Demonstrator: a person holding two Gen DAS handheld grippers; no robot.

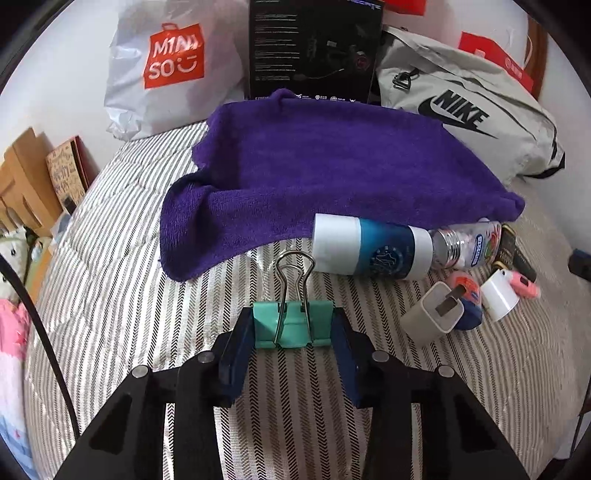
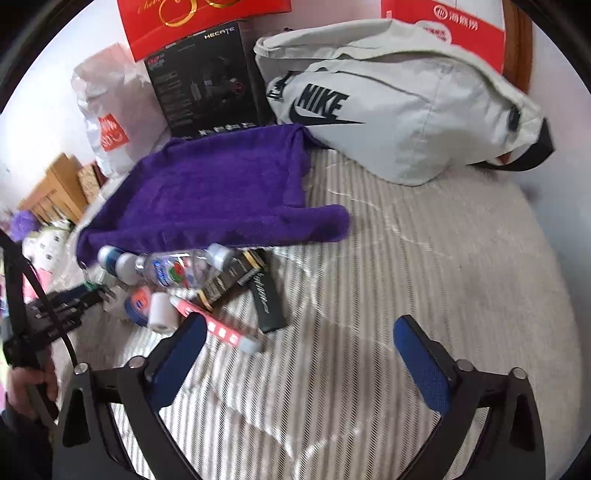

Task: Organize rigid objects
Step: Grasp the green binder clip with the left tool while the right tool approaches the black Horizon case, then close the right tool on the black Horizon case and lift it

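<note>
under purple towel (image 1: 325, 166), bottle (image 1: 369, 247) partly hidden

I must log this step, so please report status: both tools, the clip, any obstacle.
Left tool shut on green binder clip. Right tool open, holding nothing. Purple towel ahead; white-and-blue bottle lies at its near edge.

A home bedroom: the work surface ahead of the jaws is a bed with a striped quilt (image 1: 110, 258). Beyond them, against the pale wall, lean a Miniso shopping bag (image 1: 166, 70), a Nike waist bag (image 2: 399, 110) and a red gift bag (image 2: 207, 22). Plush toys (image 1: 11, 258) sit off left of the jaws.
</note>
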